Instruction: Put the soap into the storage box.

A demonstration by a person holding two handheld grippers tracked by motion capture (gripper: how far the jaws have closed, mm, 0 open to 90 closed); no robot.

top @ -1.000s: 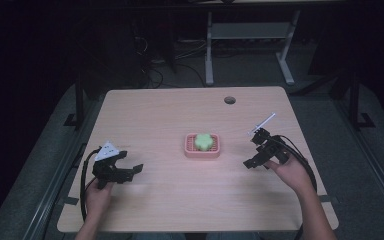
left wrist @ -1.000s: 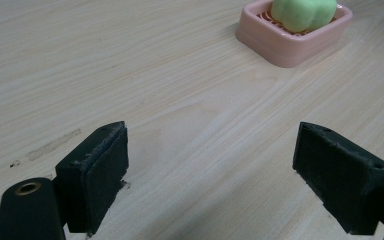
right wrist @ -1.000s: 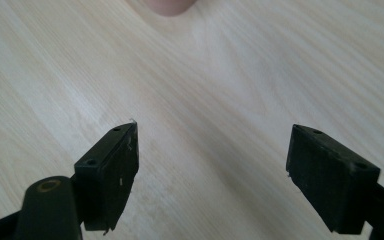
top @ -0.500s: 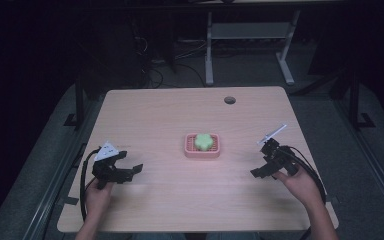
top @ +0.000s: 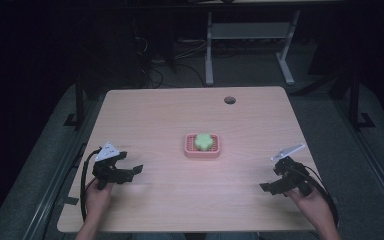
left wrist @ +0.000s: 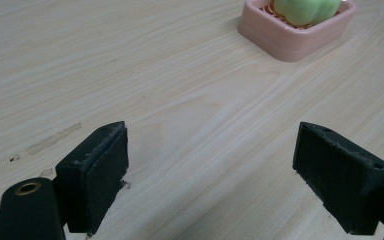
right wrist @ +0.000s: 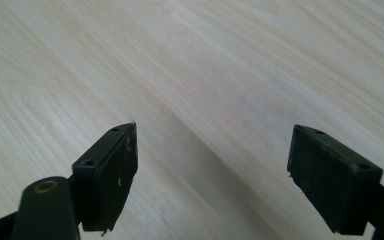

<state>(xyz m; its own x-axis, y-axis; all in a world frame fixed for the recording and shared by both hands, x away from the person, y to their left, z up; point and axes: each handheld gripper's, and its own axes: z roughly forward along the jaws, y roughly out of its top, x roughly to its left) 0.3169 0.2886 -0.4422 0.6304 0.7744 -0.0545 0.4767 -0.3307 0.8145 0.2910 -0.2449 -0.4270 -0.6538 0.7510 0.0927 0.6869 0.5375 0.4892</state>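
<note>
The left gripper [top: 130,172] rests low over the near left part of the table, held in the person's left hand [top: 97,192], its jaws spread wide with nothing between them. In the left gripper view [left wrist: 212,175] bare wood grain shows in the gap, and the pink dish sits well ahead of the jaws, toward the upper right. The right gripper [top: 272,186] sits at the near right of the table in the right hand [top: 312,205], its jaws likewise wide apart and empty. The right gripper view [right wrist: 212,172] looks down on plain tabletop between the two black pads.

The pink soap dish [top: 202,152] stands near the middle of the table, between the two grippers and well apart from each. It is a low rectangular tray with rounded corners, a raised rim and a ribbed floor. In it lies a pale green soap [top: 204,141] with a lobed, flower-like outline, rising above the rim; the left gripper view shows the same green soap [left wrist: 305,10] seated in the pink soap dish [left wrist: 290,42].

The table [top: 180,115] is light wood laminate with fine grain, rounded corners and a round cable hole [top: 229,100] near the far right. A few faint scuff marks [left wrist: 52,140] show just ahead of the left gripper. Around the table the room is dark, with a grey floor, tangled cables [top: 152,60] and a pale metal desk frame [top: 250,32] behind.
</note>
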